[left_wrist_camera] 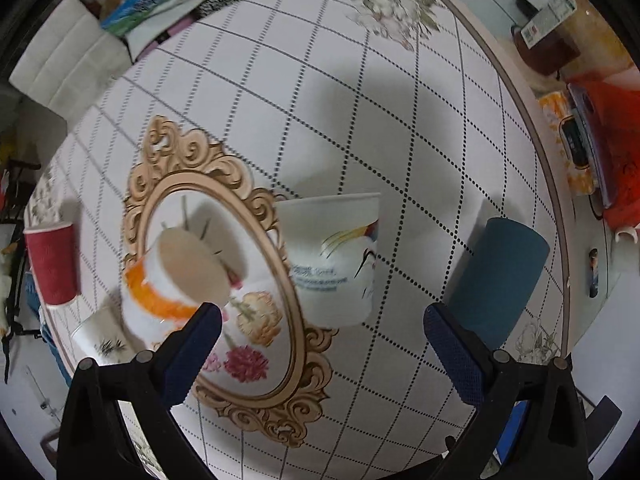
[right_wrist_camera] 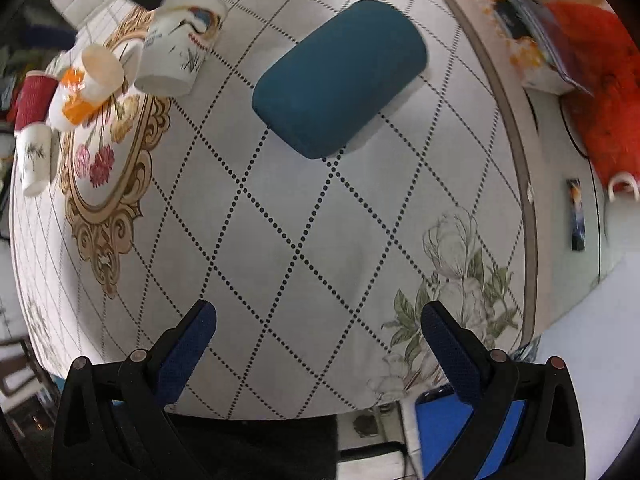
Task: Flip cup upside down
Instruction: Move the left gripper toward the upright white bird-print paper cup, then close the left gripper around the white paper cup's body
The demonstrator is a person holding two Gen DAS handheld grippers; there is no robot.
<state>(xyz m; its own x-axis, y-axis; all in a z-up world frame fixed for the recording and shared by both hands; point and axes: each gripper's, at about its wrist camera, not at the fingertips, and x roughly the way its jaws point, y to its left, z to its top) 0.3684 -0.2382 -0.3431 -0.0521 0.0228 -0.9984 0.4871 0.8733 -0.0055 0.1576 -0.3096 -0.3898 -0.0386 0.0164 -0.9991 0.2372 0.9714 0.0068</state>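
Left gripper (left_wrist_camera: 322,322): jaws spread wide, nothing between them, held above the table (left_wrist_camera: 400,128) over its central patch. Right gripper (right_wrist_camera: 318,318): jaws likewise released and empty, above the near edge of the table (right_wrist_camera: 280,220), by the printed flower at the near right corner.

Table covering: white cloth with a dotted diamond grid, a gold scrollwork oval (left_wrist_camera: 224,288) with printed blooms in the middle.

Items, near to far in the left wrist view:
- Small white cup with plant sketch (left_wrist_camera: 102,340), at the left edge, partly hidden behind the left finger.
- Orange-banded white cup (left_wrist_camera: 168,284), inside the gold oval, tilted, its tan opening turned toward the camera.
- White paper cup with bird print (left_wrist_camera: 334,260), just beyond the jaws, straddling the right rim of the oval; wide end up, narrow end on the cloth. Same cup in the right wrist view (right_wrist_camera: 178,48), toward the far left corner.
- Teal cup (left_wrist_camera: 498,280), right of the bird cup and well apart from it, tilted; in the right wrist view (right_wrist_camera: 340,80), standing on the centre-far area of the table.
- Red ribbed cup (left_wrist_camera: 52,266), far left edge.
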